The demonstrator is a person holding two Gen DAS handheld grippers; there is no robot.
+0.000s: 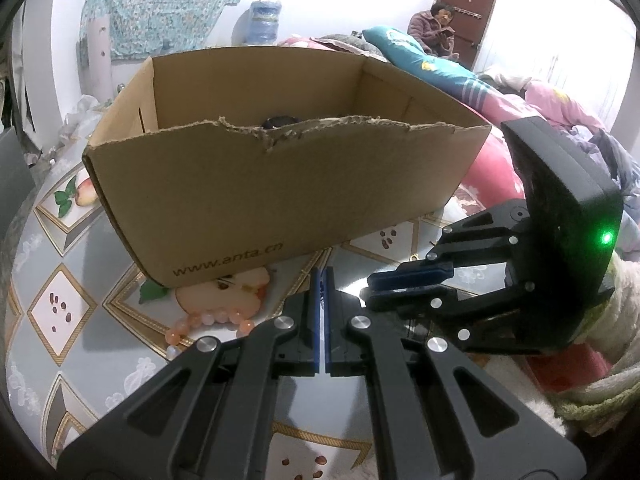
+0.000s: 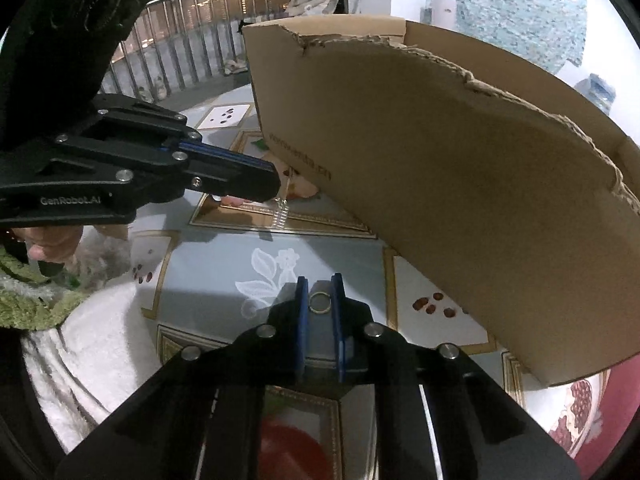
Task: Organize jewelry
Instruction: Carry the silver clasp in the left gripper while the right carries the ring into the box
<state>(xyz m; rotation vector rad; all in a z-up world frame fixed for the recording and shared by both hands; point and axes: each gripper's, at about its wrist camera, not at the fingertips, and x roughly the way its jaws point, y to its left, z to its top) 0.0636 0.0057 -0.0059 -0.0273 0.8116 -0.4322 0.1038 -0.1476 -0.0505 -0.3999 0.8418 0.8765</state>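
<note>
A brown cardboard box (image 1: 280,168) stands open on the patterned table, with a dark item partly visible inside (image 1: 280,122). My left gripper (image 1: 323,276) is shut; in the right wrist view (image 2: 272,180) a small clear clasp-like piece (image 2: 281,212) dangles at its tip. A bracelet of pink beads (image 1: 212,322) lies on the table left of its fingers. My right gripper (image 2: 320,292) is closed onto a small gold ring (image 2: 320,303) just above the table, beside the box (image 2: 460,200); it also shows in the left wrist view (image 1: 372,290).
The table (image 1: 60,300) has a glossy cover with fruit pictures. Bedding and pillows (image 1: 500,96) lie behind the box at right. A seated person (image 1: 434,26) is near a brown door. A railing (image 2: 192,40) runs behind the table.
</note>
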